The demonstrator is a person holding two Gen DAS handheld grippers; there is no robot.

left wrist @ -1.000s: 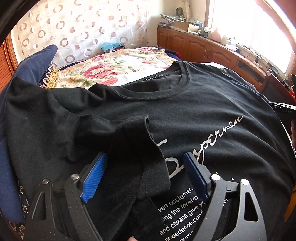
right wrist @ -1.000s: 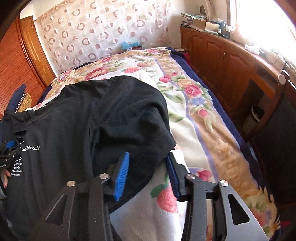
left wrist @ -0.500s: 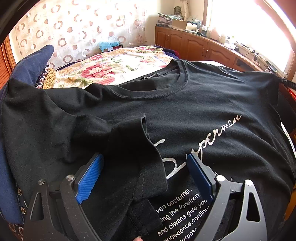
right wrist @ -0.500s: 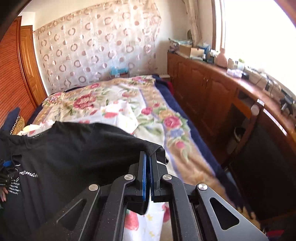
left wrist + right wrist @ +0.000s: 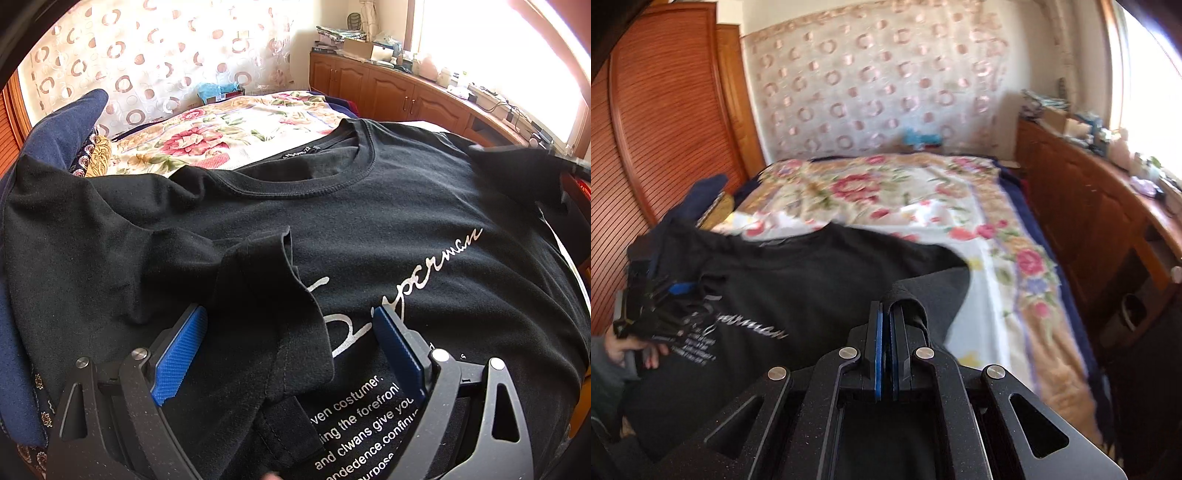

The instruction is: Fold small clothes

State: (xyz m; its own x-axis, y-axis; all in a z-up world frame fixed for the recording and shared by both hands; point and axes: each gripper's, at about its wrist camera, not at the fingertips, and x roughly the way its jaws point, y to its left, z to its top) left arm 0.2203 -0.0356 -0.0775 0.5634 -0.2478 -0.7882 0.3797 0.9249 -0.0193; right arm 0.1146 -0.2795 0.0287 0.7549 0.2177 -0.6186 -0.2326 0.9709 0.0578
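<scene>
Two grippers are working the black cotton T-shirt [image 5: 388,206]: the left gripper [image 5: 291,350] is hovering wide over a folded sleeve, tilted downward, while the right gripper [image 5: 885,314] is pinching the other sleeve's edge.

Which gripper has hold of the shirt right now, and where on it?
The right gripper is shut on the black T-shirt at its sleeve hem. The left gripper is open, gripping nothing.

Both wrist views look down, sharing the black shirt [image 5: 406,206]

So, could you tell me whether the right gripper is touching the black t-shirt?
Touching: in the right wrist view the right gripper is shut on the black t-shirt's sleeve.
</scene>
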